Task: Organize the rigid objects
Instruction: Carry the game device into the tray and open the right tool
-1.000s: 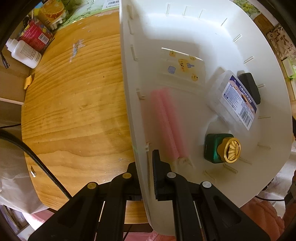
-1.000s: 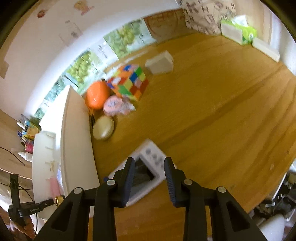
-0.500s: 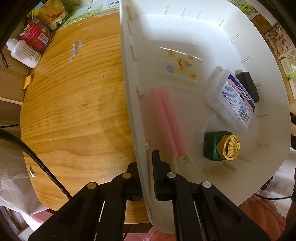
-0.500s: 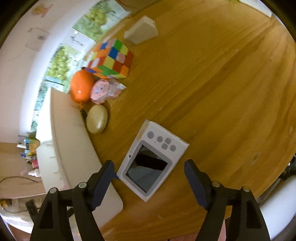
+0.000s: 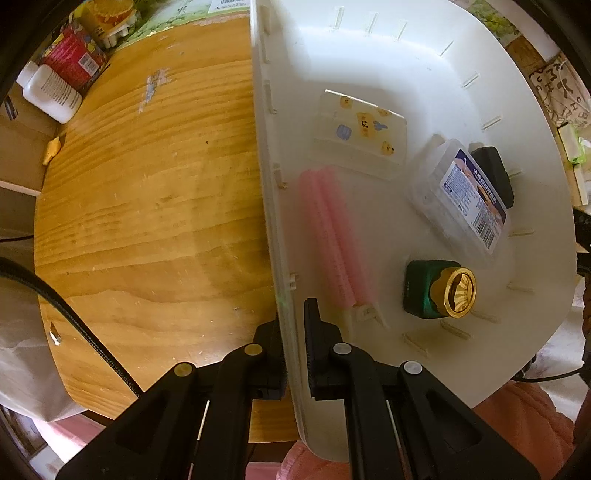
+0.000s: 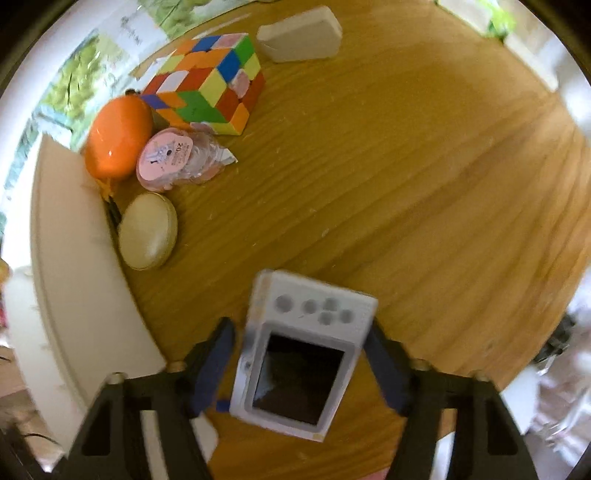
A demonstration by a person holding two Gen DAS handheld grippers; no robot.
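My left gripper point(image 5: 293, 332) is shut on the side wall of a white plastic bin point(image 5: 424, 55). The bin holds a pink ribbed pair of tubes point(image 5: 332, 236), a clear case with cartoon stickers point(image 5: 364, 136), a clear labelled box point(image 5: 465, 199), a black item point(image 5: 493, 171) and a green bottle with a gold cap point(image 5: 439, 288). In the right wrist view my right gripper point(image 6: 301, 345) is open, its fingers on either side of a white handheld device with a dark screen point(image 6: 303, 354) lying on the wooden table point(image 6: 424, 177).
Left of the device lie a beige oval case point(image 6: 147, 230), a pink wrapped round item point(image 6: 177, 158), an orange egg-shaped case point(image 6: 118, 140), a colourful cube point(image 6: 208, 96) and a white block point(image 6: 299, 35). The bin's white wall point(image 6: 74, 277) is at left. Bottles point(image 5: 55, 88) stand at the table's far left.
My right gripper opened wide and dropped toward the table, so the white device now lies between its fingers. My left gripper kept its grip on the bin wall.
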